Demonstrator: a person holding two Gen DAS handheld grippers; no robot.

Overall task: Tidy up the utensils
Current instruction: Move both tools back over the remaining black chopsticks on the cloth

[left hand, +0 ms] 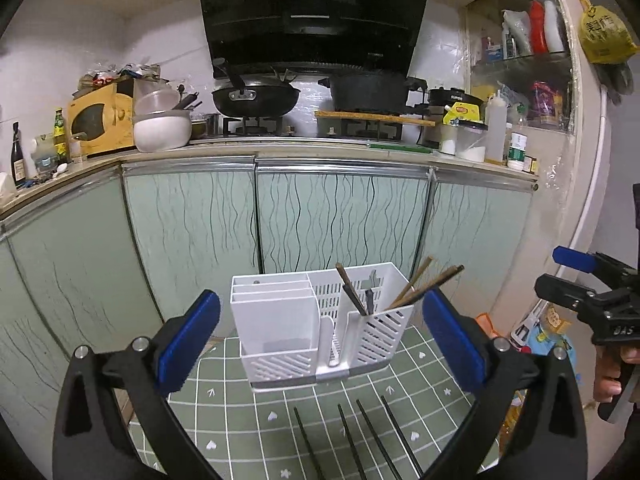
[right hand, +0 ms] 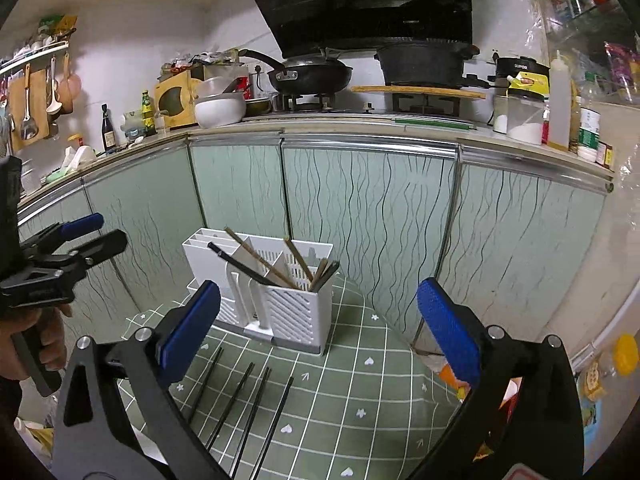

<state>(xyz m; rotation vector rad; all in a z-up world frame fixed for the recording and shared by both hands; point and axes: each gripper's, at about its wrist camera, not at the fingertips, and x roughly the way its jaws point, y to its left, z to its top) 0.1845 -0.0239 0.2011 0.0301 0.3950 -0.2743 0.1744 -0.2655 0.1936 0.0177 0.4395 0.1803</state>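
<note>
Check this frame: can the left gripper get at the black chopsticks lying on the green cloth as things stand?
Probably yes. The left gripper is open and empty, and the four black chopsticks lie bare on the green cloth right before it, nearer than the white holder. Nothing lies between.

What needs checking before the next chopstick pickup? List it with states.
1. Left gripper open and empty: ok.
2. Right gripper open and empty: ok.
3. Four black chopsticks lying free on the green tablecloth: ok.
4. White utensil holder upright: ok.
5. Room left in the slotted compartment that holds the brown chopsticks: cannot tell.
6. Grippers clear of each other: ok.
</note>
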